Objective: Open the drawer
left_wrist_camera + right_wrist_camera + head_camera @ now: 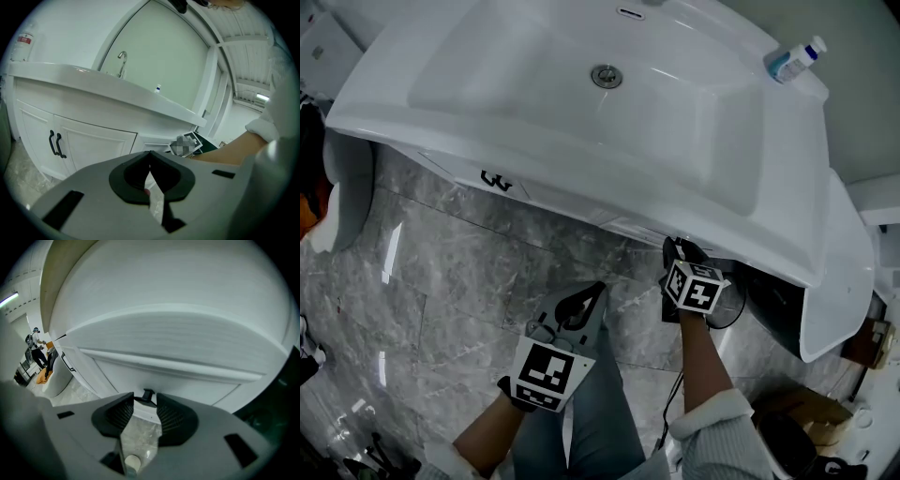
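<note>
I get dim, cool light; glare streaks the floor (391,253) left of my left gripper (591,296); gripper views warp and blacken at their edges.

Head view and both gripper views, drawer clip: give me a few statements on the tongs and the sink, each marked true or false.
1. The right tongs stand open, with the black drawer handle in line with their gap. True.
2. The left tongs grip a cabinet door. False: the left tongs are shut on nothing, clear of the door handles.
3. The bottle lies on the drain. False: the bottle sits at the sink corner; the drain is bare.
4. The door handles are black. True.
</note>
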The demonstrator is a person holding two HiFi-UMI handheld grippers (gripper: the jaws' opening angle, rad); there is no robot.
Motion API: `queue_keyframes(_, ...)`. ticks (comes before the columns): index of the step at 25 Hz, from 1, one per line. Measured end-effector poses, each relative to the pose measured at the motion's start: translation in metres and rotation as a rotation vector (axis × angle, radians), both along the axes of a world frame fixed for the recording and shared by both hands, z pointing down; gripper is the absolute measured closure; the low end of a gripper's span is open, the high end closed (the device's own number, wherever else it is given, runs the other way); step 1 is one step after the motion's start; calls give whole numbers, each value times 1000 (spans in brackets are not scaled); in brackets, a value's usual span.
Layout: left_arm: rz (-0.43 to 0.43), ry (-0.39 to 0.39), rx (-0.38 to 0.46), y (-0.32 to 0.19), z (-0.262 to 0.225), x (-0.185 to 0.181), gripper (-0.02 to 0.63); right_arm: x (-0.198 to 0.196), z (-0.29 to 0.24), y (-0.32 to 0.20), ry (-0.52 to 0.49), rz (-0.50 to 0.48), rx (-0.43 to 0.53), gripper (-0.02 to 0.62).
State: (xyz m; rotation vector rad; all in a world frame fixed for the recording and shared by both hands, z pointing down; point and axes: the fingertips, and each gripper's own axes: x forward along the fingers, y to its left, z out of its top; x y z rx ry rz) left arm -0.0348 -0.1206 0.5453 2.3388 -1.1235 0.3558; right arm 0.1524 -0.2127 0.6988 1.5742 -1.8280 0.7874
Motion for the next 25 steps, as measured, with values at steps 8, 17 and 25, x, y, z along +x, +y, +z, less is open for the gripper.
queue_keyframes(8, -11, 0, -8, -2, 5, -7, 589, -1, 10, -1, 24, 28, -38, 433)
queue_keyframes(17, -23, -17, -13, -5, 7, -23, 589, 2, 14, -4, 0, 159, -4, 453)
queue_keyframes(25, -18, -7, -17, -2, 10, -22, 589, -2, 10, -1, 14, 99, 45, 459)
